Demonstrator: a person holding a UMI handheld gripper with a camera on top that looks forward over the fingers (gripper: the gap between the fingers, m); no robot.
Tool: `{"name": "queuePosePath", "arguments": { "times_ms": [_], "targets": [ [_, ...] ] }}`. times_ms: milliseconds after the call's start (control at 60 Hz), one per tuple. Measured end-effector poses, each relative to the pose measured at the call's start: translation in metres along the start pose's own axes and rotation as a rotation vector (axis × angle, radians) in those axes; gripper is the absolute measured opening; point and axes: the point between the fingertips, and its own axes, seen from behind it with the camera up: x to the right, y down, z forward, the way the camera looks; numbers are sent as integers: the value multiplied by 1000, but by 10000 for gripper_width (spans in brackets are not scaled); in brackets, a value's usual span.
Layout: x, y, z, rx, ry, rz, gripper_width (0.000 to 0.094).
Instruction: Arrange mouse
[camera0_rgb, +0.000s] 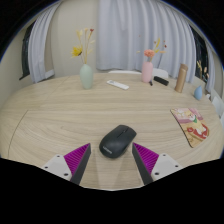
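Resting mouse (117, 140), seemingly between open claw (112, 160)

The mouse (117, 140) looked like matt black plastic. It lay on a table (60, 115) of pale, smooth wood grain. The gripper (111, 158) stood open, its pads (78, 157) ribbed and magenta.

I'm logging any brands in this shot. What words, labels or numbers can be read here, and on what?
None can be read.
The mouse, just ahead of the open gripper: no logo shows.
The patterned board on the table: coloured marks, too small to read.
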Motion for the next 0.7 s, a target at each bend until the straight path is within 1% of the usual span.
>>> {"name": "queuePosePath", "arguments": {
  "times_ms": [167,317,367,400,433,483,517,533,583,633,700],
  "targets": [
    [0,-13,29,0,5,8,864],
    [-11,-25,44,3,-26,-3,866],
    [-15,-28,47,4,-35,-17,850],
    [-17,-29,49,6,-40,-27,818],
    [-20,-30,50,6,-48,-33,752],
    [-19,-32,52,10,-48,-44,624],
    [-19,-33,53,10,-46,-48,500],
    [-19,-33,53,11,-47,-46,478],
    [-18,-32,53,6,-40,-49,460],
    [-18,-33,53,2,-38,-56,419],
    [-21,-31,50,-19,-55,-41,382]
  ]
}}
